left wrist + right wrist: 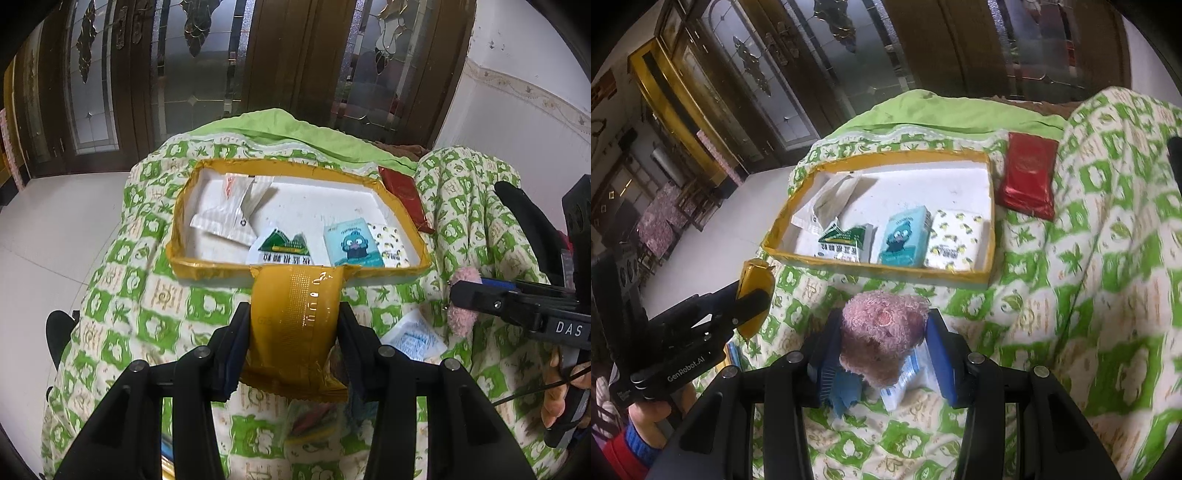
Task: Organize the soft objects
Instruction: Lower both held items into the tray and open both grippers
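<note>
Left gripper (295, 325): tilted downward over the quilt (122, 332), jaws clamped on the sides of a gold foil packet (295, 314) that stands up between them.
Right gripper (884, 336): also angled down, jaws clamped on a pink plush toy (882, 332); a hand (561, 391) shows behind it in the left view.
Under the right jaws: a white and blue packet (908, 380) lies on the quilt just below the plush toy, partly covered by it.
Under the left jaws: some small wrapped things lie on the quilt below the gold foil packet, too hidden to identify.
Tray (177, 221): shallow, white inside, yellow-taped rim, just beyond both jaws on the quilt.
Tray contents: a green and white sachet (846, 240), a teal cartoon tissue pack (905, 240) and a yellow-dotted tissue pack (955, 240) in a row along the near wall; white paper packets (229, 214) toward the far left corner.
Red packet (1028, 173): on the quilt just outside the tray's right wall, beyond the right jaws.
Cut off: printing on the packs is too small to read.
</note>
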Demonstrator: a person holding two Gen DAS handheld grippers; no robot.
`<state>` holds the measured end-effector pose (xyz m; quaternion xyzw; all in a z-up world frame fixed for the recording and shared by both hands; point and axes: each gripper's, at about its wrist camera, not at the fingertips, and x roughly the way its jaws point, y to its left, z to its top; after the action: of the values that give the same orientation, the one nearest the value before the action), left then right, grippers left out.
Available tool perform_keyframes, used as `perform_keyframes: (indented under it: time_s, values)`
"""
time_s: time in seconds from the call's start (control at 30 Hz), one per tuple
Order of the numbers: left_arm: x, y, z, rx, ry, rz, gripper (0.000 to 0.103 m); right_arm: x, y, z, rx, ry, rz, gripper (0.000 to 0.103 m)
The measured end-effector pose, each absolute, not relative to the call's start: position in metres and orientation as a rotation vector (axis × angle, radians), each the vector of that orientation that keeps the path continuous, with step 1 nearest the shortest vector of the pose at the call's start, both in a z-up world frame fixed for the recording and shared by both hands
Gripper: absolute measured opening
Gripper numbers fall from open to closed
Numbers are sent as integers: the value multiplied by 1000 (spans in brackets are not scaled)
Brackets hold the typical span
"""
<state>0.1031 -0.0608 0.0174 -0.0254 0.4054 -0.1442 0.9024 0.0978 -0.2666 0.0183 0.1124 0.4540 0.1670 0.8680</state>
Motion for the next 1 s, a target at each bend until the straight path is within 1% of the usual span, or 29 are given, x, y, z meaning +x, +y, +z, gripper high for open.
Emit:
perform_keyframes:
  time_s: [0.3, 1.0]
  values:
    - [123, -63, 25, -23, 841, -276, 45, 129, -256, 24, 158, 942, 317, 48]
    - [183, -86, 21, 17, 864, -291, 45, 174, -262, 1, 128, 972, 257, 48]
